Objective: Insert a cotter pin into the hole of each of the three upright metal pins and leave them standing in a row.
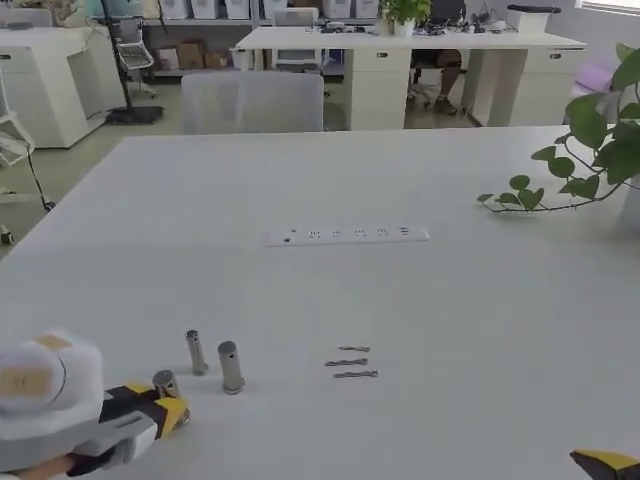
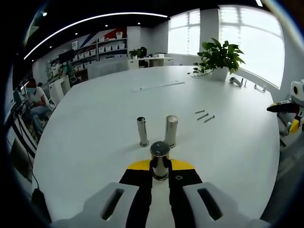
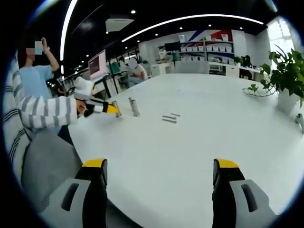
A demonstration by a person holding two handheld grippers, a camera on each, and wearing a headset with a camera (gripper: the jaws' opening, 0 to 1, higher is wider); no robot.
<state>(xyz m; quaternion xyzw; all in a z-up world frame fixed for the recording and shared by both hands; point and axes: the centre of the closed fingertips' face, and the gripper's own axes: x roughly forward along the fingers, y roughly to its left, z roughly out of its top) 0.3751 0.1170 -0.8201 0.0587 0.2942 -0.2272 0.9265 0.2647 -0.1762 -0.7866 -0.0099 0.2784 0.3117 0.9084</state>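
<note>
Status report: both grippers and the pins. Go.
Left gripper shut on nearest metal pin. Right gripper open, empty. Other metal pins upright; cotter pins lying loose, none inserted. Nothing blocking.

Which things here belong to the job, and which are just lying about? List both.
Job: held metal pin, two free metal pins, three cotter pins, left gripper.
Lying about: power strip, plant, chair.

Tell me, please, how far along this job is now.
Done: nothing yet; the three cotter pins lie loose on the table. In hand: the left gripper is shut on the nearest metal pin; the right gripper is open, empty. Left: all three insertions, then the row.
</note>
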